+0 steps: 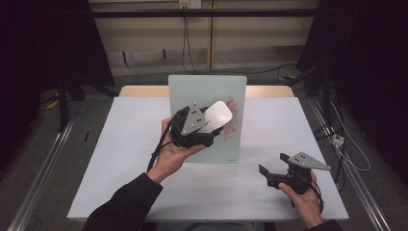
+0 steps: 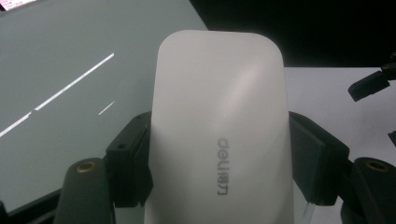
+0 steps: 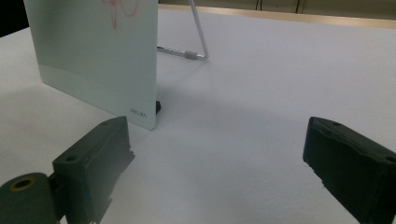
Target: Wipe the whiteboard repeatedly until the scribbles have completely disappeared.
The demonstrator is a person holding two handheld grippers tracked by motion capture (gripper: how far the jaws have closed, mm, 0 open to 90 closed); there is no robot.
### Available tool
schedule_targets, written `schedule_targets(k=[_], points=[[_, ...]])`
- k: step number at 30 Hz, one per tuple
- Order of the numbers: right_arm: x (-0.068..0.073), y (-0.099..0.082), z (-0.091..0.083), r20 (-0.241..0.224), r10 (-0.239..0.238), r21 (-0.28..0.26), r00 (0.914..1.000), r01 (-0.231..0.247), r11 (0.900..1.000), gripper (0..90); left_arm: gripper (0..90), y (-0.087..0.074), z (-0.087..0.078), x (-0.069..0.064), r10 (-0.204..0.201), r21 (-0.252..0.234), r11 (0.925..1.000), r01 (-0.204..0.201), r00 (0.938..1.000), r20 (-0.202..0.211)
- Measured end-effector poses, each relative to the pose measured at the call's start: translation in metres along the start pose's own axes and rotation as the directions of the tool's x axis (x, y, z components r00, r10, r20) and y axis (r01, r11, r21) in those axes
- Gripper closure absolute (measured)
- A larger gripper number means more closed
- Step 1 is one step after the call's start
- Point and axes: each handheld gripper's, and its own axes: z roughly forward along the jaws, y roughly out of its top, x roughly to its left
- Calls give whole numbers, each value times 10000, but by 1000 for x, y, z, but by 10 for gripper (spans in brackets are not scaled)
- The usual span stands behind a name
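A white table [image 1: 120, 159] spans the high view, its wooden far edge at twelve o'clock; near the centre a pale glass board [image 1: 197, 91] stands tilted back on a wire stand [image 3: 198, 35], presumably so its face can be reached, with red scribbles [image 1: 232, 118] at its three o'clock side; the left gripper [image 1: 204, 126] is raised at the board's face, jaws closed snugly on both sides of a white eraser [image 2: 219, 121] (a rounded block printed "deli"), and I judge it is held flat toward the glass so it can wipe the marks just to its three o'clock; the right gripper [image 1: 274, 166] hovers low over the table at about four o'clock, well apart from the board, jaws spread wide with nothing between them, seemingly parked out of the way
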Motion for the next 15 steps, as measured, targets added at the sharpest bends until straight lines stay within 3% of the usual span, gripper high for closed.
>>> schedule_targets(k=[15], points=[[-1, 0, 0, -64, 87, -7, 9999, -87, 10000, 71, 310, 11, 14, 9, 189, -95, 9998, -193, 9989, -440]])
